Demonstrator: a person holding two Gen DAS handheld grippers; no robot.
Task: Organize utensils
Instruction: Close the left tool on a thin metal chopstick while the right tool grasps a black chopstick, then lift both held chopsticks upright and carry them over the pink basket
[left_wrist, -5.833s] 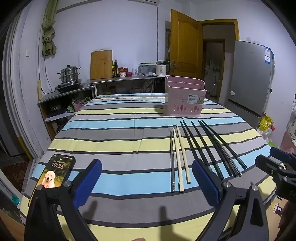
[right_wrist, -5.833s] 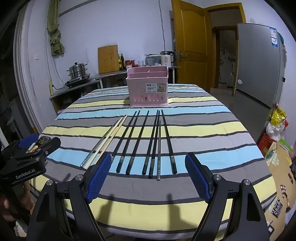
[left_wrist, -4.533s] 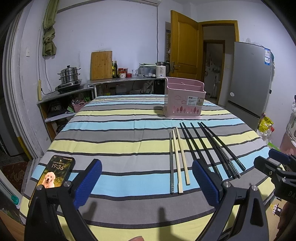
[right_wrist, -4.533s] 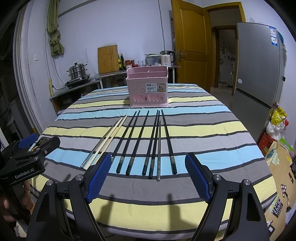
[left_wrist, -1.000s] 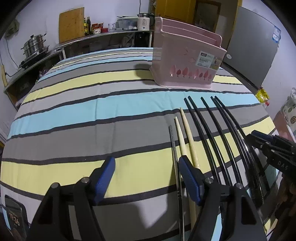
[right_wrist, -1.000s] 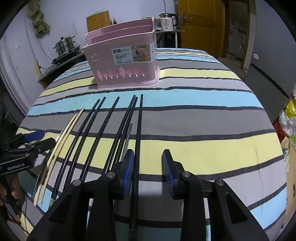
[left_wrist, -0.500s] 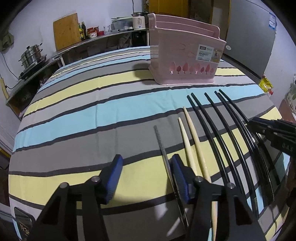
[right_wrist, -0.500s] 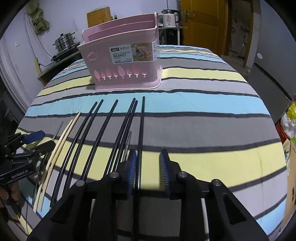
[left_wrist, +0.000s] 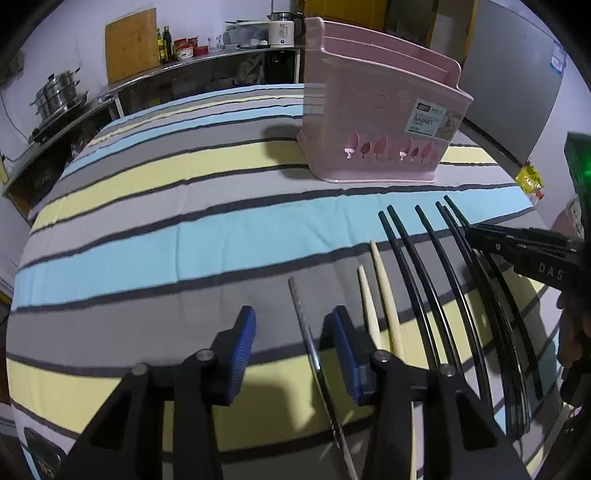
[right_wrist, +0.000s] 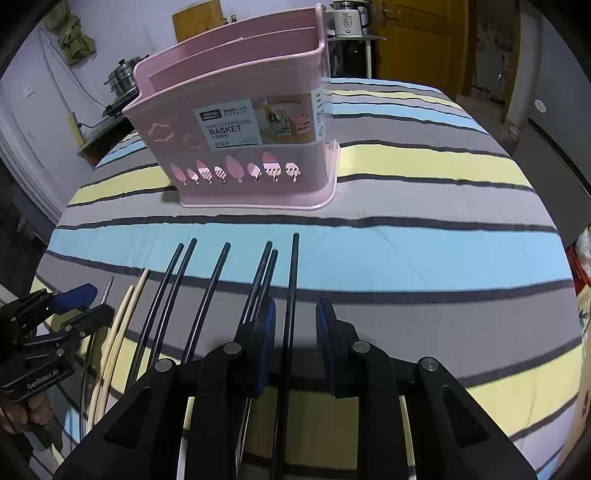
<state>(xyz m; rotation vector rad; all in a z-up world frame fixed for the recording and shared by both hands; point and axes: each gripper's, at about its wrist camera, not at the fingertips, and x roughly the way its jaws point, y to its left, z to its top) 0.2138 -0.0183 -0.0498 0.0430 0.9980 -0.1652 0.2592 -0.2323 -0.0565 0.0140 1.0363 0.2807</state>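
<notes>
striped tablecloth under a pink basket; left tool and right tool open astride chopsticks.

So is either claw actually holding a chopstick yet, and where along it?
Neither. Left claw straddles the metal chopstick, right claw the outermost black chopstick, near their handle ends; both open.

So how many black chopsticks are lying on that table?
6. In the right wrist view, from the left: two close together, one alone, a near-touching pair, and one between the right gripper fingers. None seems hidden.
</notes>
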